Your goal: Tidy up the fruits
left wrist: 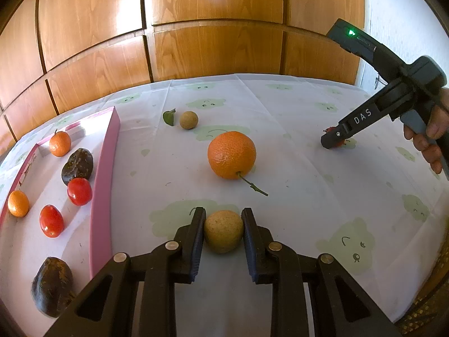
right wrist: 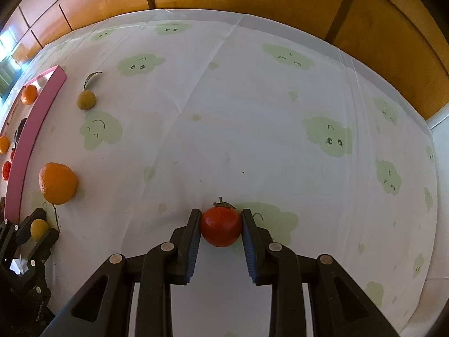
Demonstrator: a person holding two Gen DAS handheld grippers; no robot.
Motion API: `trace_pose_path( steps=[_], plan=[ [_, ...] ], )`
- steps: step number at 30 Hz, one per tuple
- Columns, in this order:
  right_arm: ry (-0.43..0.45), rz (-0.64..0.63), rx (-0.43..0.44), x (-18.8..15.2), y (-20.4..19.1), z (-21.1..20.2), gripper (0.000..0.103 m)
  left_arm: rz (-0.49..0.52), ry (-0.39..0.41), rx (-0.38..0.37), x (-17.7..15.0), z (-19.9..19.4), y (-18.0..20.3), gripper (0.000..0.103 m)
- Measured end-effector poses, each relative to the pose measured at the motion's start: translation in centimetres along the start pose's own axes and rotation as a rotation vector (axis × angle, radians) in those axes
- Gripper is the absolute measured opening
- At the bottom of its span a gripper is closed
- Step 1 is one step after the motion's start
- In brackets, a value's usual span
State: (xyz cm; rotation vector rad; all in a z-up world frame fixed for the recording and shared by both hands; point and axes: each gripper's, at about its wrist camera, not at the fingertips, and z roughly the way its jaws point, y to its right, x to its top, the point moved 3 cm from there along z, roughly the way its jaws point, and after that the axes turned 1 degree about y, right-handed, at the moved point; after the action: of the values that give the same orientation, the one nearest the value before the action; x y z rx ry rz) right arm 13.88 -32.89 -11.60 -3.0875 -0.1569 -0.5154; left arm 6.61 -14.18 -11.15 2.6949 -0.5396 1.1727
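— Two fruits are squeezed: a tan ball [left wrist: 223, 230] in the left gripper [left wrist: 223, 231], a tomato [right wrist: 221, 227] in the right gripper [right wrist: 221, 226].

— Why?

— To be carried to the pink tray [left wrist: 103, 174] at nine o'clock.

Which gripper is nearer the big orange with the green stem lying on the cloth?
Left. The left gripper, shut on a tan round fruit, sits just short of the big orange; the right gripper grips a red tomato farther away.
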Motion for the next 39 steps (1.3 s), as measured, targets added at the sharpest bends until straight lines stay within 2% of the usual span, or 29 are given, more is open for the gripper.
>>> trace_pose_path(
  steps=[13,17,23,26,29,32,34,39],
  plan=[
    [0.019,-0.035,-0.026,-0.5,-1.0,-0.1,0.028,-0.014,-0.035,-0.013,0.4,-0.1,0.0,0.026],
    [0.02,-0.041,-0.03,-0.5,-1.2,-0.4,0.028,-0.027,-0.043,-0.047,0.6,-0.8,0.1,0.026],
    [0.023,-0.052,-0.038,-0.5,-1.4,-0.4,0.028,-0.07,0.004,-0.103,2.2,-3.8,-0.6,0.026],
    [0.024,-0.057,-0.043,-0.5,-1.5,-0.5,0.028,-0.142,0.03,-0.12,3.7,-5.5,-2.6,0.026],
    [0.025,-0.062,-0.047,-0.5,-1.6,-0.5,0.028,-0.251,0.039,-0.111,4.9,-6.4,-6.3,0.026],
    [0.026,-0.07,-0.051,-0.5,-1.6,-0.5,0.028,-0.365,0.04,-0.073,5.9,-6.3,-11.4,0.026],
    [0.026,-0.072,-0.051,-0.5,-1.6,-0.5,0.028,-0.413,0.036,-0.016,6.1,-5.9,-14.6,0.026],
    [0.026,-0.075,-0.052,-0.5,-1.7,-0.6,0.028,-0.491,-0.022,0.062,6.0,-3.4,-20.7,0.026]
  ],
)
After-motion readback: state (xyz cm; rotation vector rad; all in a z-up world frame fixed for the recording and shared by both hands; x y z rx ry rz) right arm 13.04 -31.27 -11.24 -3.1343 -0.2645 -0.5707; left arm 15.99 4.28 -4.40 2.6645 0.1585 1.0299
